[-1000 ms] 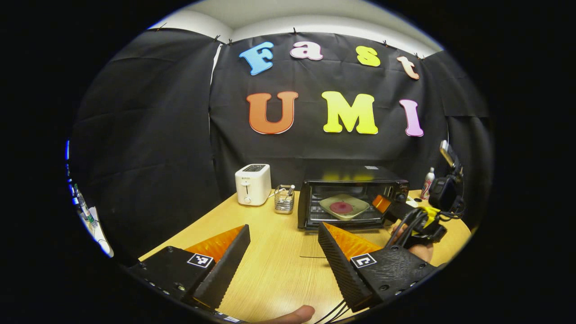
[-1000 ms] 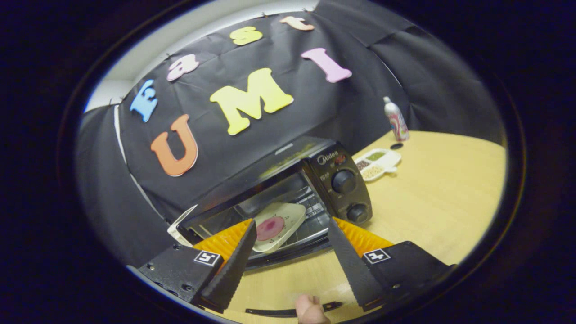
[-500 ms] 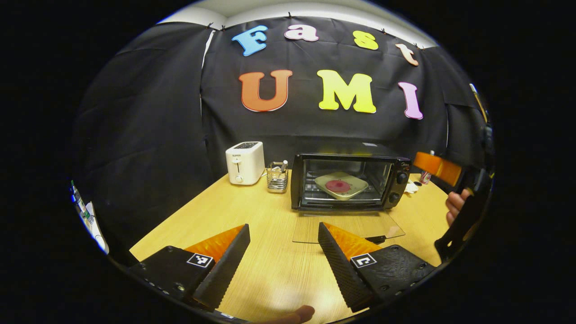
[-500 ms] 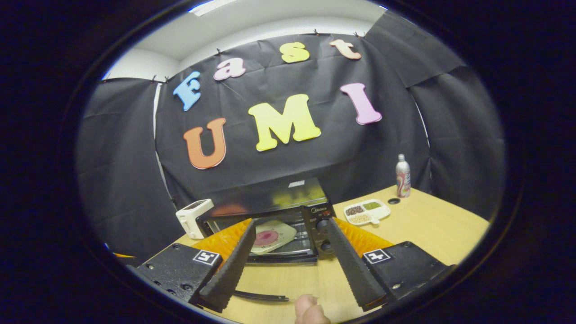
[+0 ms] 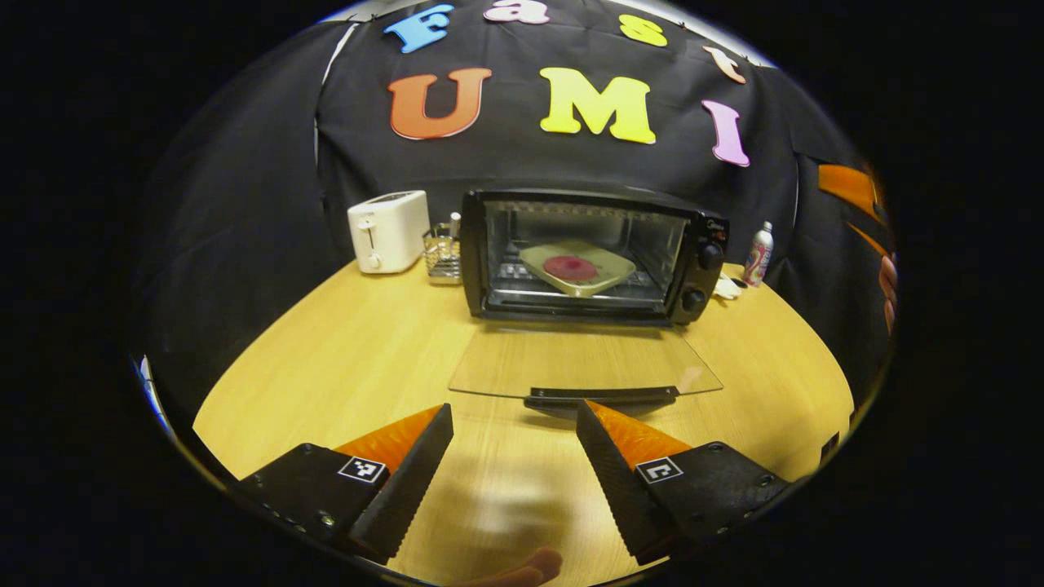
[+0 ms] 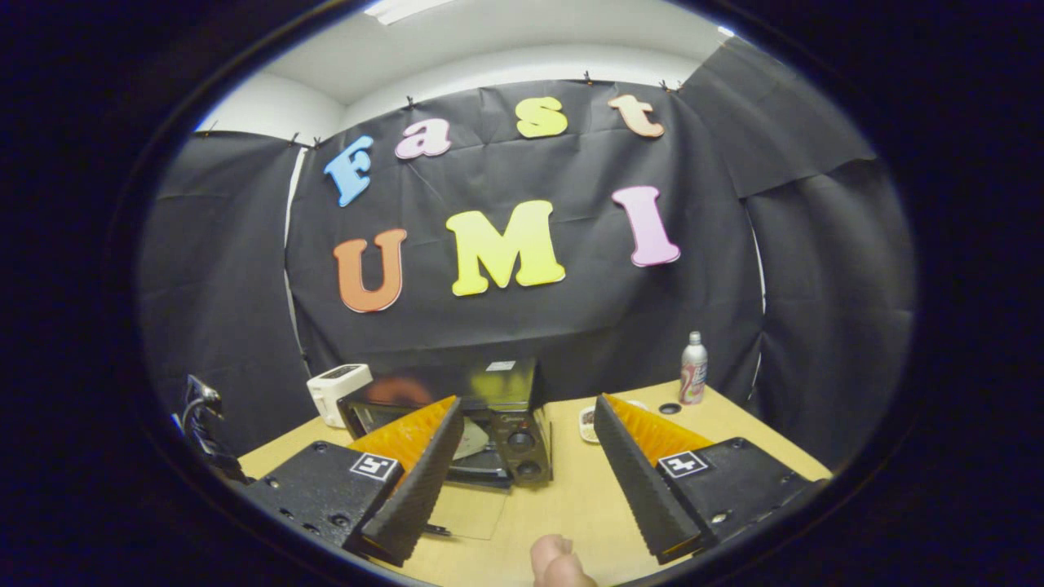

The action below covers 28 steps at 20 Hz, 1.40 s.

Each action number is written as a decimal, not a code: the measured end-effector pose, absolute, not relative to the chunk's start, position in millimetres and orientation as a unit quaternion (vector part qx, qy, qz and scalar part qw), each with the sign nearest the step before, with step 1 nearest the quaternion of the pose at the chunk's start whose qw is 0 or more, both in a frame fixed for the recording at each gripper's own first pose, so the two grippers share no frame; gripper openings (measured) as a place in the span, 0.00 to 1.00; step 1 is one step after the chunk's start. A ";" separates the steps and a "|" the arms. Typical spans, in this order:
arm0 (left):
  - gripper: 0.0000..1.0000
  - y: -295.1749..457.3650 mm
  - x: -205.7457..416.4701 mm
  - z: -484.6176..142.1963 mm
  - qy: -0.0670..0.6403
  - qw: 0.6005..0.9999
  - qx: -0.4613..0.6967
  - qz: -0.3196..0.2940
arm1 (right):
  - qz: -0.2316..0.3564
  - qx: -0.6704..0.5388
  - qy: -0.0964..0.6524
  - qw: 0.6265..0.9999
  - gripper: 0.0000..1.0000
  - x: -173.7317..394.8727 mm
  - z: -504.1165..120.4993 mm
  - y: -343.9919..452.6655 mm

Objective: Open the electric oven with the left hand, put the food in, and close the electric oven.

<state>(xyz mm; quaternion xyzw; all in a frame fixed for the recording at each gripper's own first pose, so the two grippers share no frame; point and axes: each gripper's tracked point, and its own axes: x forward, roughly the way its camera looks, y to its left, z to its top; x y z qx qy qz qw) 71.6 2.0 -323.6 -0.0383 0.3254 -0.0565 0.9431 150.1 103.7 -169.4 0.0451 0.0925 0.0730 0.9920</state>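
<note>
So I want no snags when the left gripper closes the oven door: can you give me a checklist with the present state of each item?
1. Plate of food fully inside the oven, on the rack: ok.
2. Glass door lying flat open, nothing resting on it: ok.
3. Door handle in front of the left gripper, unobstructed: ok.
4. Left gripper open, empty: ok.
5. Right gripper open, empty, back from the door: ok.
6. Door's path past toaster and utensil rack: ok.

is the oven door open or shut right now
Open. The glass door lies flat on the table in front of the oven, and the plate of food sits inside.
</note>
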 end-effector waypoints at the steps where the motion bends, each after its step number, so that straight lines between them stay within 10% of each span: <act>1: 0.95 -7.0 71.9 -330.0 0.335 0.939 -0.039 -0.062 | 0.071 0.044 0.084 0.993 0.96 150.9 -163.8 97.6; 28: 0.97 -57.0 98.4 -364.5 0.391 0.915 -0.014 -0.099 | 0.072 0.064 0.093 0.991 0.96 167.6 -163.3 47.7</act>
